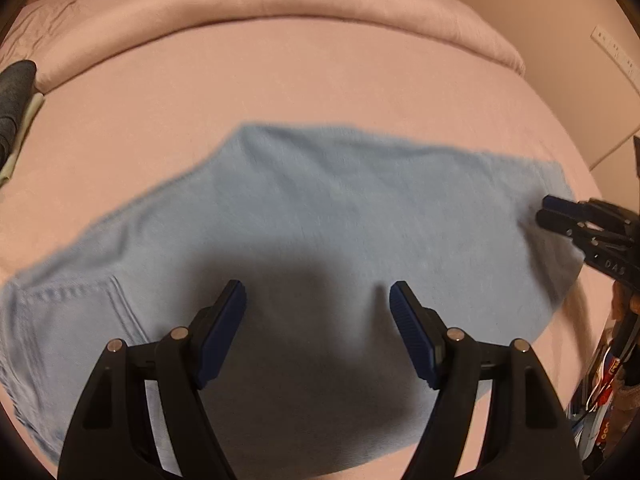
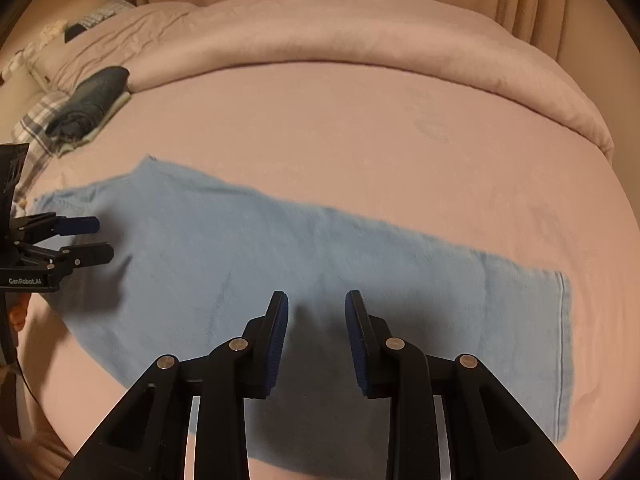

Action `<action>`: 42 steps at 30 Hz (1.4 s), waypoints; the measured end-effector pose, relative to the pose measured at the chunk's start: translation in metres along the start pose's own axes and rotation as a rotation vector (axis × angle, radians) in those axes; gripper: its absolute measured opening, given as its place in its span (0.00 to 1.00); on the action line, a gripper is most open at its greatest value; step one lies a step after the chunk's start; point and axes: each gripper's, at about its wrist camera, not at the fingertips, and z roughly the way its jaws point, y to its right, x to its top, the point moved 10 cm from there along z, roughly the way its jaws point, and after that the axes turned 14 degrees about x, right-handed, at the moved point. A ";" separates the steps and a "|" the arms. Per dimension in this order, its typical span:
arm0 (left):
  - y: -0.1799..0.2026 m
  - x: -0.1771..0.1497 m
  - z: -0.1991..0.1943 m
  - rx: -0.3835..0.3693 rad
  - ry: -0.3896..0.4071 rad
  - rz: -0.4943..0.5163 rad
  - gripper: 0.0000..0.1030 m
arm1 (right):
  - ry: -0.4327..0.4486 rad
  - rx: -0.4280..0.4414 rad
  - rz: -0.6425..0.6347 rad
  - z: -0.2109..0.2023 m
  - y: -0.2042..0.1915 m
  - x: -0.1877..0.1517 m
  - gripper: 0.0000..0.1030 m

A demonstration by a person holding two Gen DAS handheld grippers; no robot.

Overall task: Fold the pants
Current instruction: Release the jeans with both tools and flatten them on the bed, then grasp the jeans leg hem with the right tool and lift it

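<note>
1. Left wrist view is showing the left gripper (image 1: 318,300) hovering with its jaws spread wide and nothing between them, above the light blue pants (image 1: 340,208) lying flat on the pink bed sheet (image 1: 240,92).
2. Right wrist view is showing the right gripper (image 2: 317,312) also parted and holding nothing, poised over the leg portion of the pants (image 2: 280,248); its gap is looking narrower than the left one's.
3. The pants are lying stretched across the sheet (image 2: 360,120), seemingly already doubled leg over leg, with the back pocket (image 1: 72,300) toward the left side and the hem (image 2: 562,340) toward the right.
4. A rolled-back pink duvet (image 2: 340,36) is sitting along the far side of the bed, and a dark folded garment (image 2: 92,100) is resting well apart from the pants on the left.
5. The step in hand is probably the pause between folds, with both tools getting into position for a fresh grasp.
6. The next move is likely calling for each gripper to drop onto the fabric near the hem end, pinch both layers together, and carry that end toward the waistband evenly, so the layers are not sliding apart or wrinkling.
</note>
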 end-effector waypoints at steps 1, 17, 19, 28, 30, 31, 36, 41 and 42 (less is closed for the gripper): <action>0.000 -0.005 0.004 0.014 -0.007 0.008 0.72 | -0.009 -0.008 -0.002 0.001 0.003 -0.005 0.31; 0.007 -0.051 -0.009 0.082 0.014 -0.014 0.87 | 0.250 0.075 0.247 -0.066 0.031 -0.092 0.69; 0.008 -0.054 -0.013 0.065 0.020 -0.045 0.88 | 0.331 0.072 0.362 -0.087 0.053 -0.102 0.69; 0.043 -0.049 -0.038 -0.201 0.014 -0.200 0.87 | 0.494 0.121 0.782 -0.100 0.129 -0.134 0.69; 0.048 -0.047 -0.038 -0.239 0.000 -0.218 0.87 | 0.511 0.098 0.782 -0.096 0.137 -0.123 0.69; 0.051 -0.047 -0.037 -0.254 -0.007 -0.225 0.87 | 0.518 0.097 0.788 -0.094 0.142 -0.119 0.66; 0.054 -0.047 -0.036 -0.289 -0.037 -0.246 0.87 | 0.568 0.110 0.854 -0.085 0.157 -0.112 0.24; 0.075 -0.030 -0.038 -0.392 -0.068 -0.269 0.86 | 0.601 0.093 0.771 -0.093 0.146 -0.096 0.19; 0.080 -0.027 -0.041 -0.435 -0.073 -0.280 0.86 | 0.609 0.090 0.721 -0.098 0.136 -0.086 0.19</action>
